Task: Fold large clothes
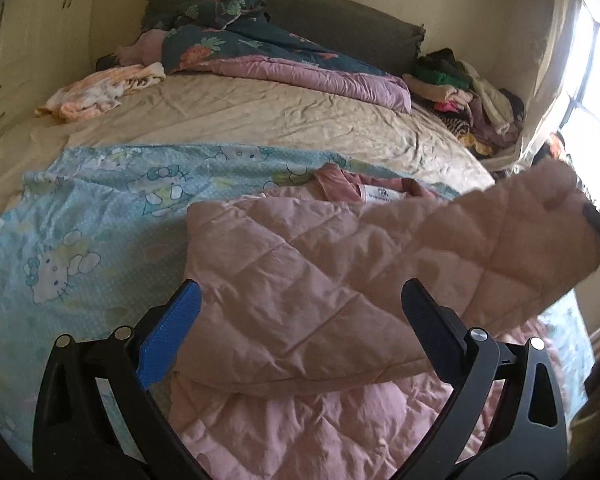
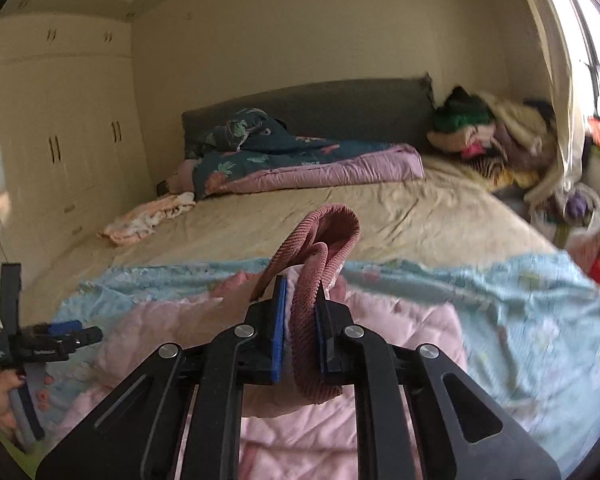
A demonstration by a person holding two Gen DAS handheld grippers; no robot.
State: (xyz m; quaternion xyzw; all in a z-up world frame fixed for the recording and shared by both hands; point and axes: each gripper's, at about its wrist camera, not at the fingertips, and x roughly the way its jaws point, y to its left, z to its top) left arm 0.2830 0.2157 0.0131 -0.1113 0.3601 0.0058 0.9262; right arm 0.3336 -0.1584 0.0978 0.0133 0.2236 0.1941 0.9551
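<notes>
Pinching ribbed cuff (image 2: 314, 344) | right claw (image 2: 300, 308) | jacket (image 1: 300, 288) label (image 1: 384, 194) seemingly illegible

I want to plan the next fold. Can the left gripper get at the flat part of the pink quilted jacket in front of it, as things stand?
Probably yes. The left gripper is open and the pink quilted jacket lies directly between and under its fingers, nothing in between. The right gripper holds the ribbed cuff off to the side.

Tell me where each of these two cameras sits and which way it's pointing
Left wrist: on the open left gripper, low over the pink jacket, facing the headboard; both fingers show.
Right wrist: on the right gripper, shut on the jacket's ribbed cuff, facing the headboard; the left gripper and hand show far left.
Shared: jacket, blue sheet, clothes pile.
</notes>
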